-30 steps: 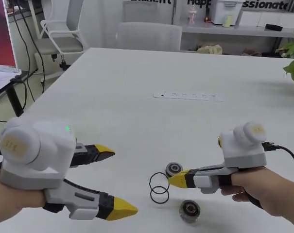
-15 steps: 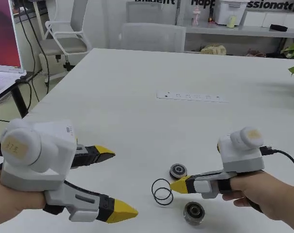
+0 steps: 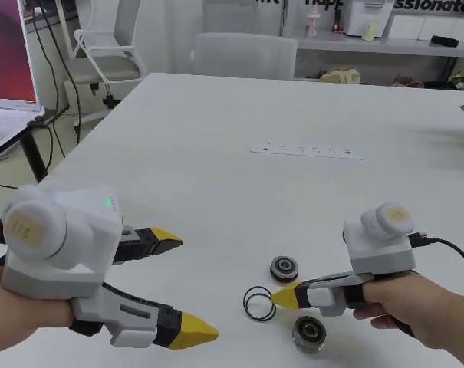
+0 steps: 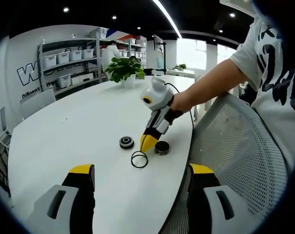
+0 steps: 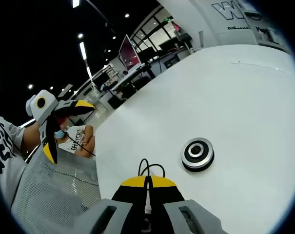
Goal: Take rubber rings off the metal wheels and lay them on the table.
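White, smooth tabletop point(image 3: 216, 153) carries two thin black rubber rings point(image 3: 258, 304), overlapping flat, with two round, shiny metal wheels point(image 3: 284, 268) near the rings. The right tongs point(image 3: 279, 297) are closed, tip at the rings' edge; the left tongs point(image 3: 189, 287) gape, well apart from the rings. A withdrawing tip could likely snag the springy rings and flick them away.

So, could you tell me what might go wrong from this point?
The right gripper, shut, has its tip at the two overlapping rubber rings; pulling away could drag them. The nearer metal wheel sits close to the table edge, so a nudge might roll it off.
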`<state>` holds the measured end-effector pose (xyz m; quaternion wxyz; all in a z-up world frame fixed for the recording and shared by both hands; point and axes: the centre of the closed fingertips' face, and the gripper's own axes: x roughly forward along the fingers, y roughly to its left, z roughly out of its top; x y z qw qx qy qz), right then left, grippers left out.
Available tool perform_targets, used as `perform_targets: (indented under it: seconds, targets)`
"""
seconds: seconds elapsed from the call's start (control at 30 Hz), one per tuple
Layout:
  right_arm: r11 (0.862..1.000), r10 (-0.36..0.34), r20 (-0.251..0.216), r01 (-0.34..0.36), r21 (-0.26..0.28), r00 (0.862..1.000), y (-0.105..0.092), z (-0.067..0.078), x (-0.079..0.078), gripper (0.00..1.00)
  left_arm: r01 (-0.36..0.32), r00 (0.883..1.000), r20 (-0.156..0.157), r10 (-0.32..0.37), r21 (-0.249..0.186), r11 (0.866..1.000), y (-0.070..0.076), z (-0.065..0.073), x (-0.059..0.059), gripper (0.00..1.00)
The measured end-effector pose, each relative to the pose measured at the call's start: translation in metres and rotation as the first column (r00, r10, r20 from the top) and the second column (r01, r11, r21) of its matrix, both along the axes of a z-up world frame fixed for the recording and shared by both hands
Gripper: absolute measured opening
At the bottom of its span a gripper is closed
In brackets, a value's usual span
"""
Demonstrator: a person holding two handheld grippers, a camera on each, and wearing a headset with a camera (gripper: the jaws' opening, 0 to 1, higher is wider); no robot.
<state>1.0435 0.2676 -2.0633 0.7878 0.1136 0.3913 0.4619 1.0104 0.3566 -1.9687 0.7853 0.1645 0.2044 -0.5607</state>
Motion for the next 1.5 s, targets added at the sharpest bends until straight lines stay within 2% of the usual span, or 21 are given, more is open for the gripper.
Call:
perform_targets:
  seconds: [0.7,1.5]
  targets:
    - [0.999,-0.044,-0.032,0.044,-0.025,0.998,-0.006,-0.01,0.002,0.0,-0.001,1.0,-0.007,0.001,0.004,1.0,0.0,-0.002,-0.001,0.75]
    - [0.997,-0.06,-0.029,0.058,-0.046,0.998,-0.01,-0.014,0.003,0.01,0.004,1.0,-0.016,-0.003,0.01,1.0,-0.003,-0.004,-0.001,0.75]
